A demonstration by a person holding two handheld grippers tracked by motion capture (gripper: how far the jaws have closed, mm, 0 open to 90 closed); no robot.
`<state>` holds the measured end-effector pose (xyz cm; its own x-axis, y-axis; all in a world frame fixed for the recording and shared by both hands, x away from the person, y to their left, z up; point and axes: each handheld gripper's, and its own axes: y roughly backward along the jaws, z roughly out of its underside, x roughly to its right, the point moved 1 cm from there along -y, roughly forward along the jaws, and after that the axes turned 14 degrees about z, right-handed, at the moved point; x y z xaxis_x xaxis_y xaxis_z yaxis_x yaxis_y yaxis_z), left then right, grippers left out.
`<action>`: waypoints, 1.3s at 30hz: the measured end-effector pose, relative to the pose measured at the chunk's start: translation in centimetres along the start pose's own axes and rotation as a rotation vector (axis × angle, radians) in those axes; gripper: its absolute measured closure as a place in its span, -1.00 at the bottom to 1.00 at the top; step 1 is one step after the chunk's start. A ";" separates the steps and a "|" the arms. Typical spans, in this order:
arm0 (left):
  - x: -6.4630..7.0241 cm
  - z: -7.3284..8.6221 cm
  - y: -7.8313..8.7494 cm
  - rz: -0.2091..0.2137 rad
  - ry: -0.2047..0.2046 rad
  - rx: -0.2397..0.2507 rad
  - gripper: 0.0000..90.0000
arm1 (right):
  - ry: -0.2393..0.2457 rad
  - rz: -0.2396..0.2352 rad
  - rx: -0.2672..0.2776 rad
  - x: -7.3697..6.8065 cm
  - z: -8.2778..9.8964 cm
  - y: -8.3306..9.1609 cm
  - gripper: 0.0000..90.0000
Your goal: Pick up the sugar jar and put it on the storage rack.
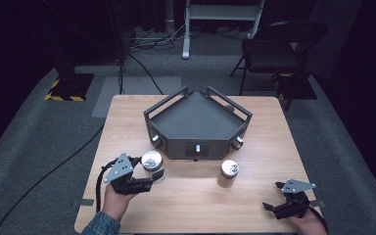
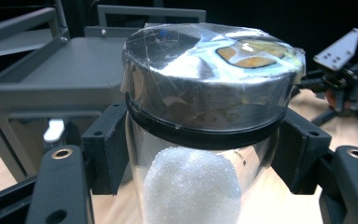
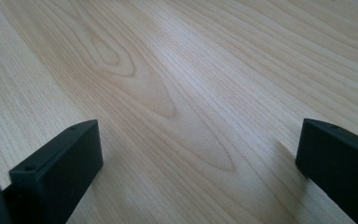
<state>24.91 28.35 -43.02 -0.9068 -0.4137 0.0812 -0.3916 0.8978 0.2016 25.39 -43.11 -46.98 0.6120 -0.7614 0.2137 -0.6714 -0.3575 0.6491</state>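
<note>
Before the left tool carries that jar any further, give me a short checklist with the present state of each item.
1. Left tool shut on the glass jar, one jaw on each side: ok.
2. Lid seated on the jar, film-wrapped: ok.
3. Jar upright: ok.
4. Right tool open, nothing between its jaws, away from the jar: ok.
5. Grey tray has bare floor to receive it: ok.
6. Second jar standing apart from the held one: ok.

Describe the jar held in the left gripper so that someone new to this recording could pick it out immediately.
Start at the dark grey angular tray at the middle of the wooden table. Two silver-lidded glass jars lie near its front edge. The held jar is the left one, clamped in the left gripper; the other jar stands free.
</note>
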 end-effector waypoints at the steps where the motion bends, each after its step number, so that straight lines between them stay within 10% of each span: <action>1: -0.3 -0.4 -0.4 -0.004 0.002 -0.001 -0.33 | 0.000 -0.001 0.000 0.0 0.0 0.0 -0.99; 28: -4.0 -8.1 -8.0 -0.062 -0.038 -0.024 -0.33 | 0.001 -0.002 0.000 0.0 0.0 0.0 -0.99; 39: -5.5 -8.3 -11.0 -0.116 0.002 -0.013 -0.33 | 0.000 -0.001 0.000 0.0 0.0 0.1 -0.99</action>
<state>35.46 19.50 -37.53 -0.8552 -0.5150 0.0584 -0.4918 0.8418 0.2223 25.31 -43.12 -46.97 0.6124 -0.7612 0.2135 -0.6710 -0.3577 0.6495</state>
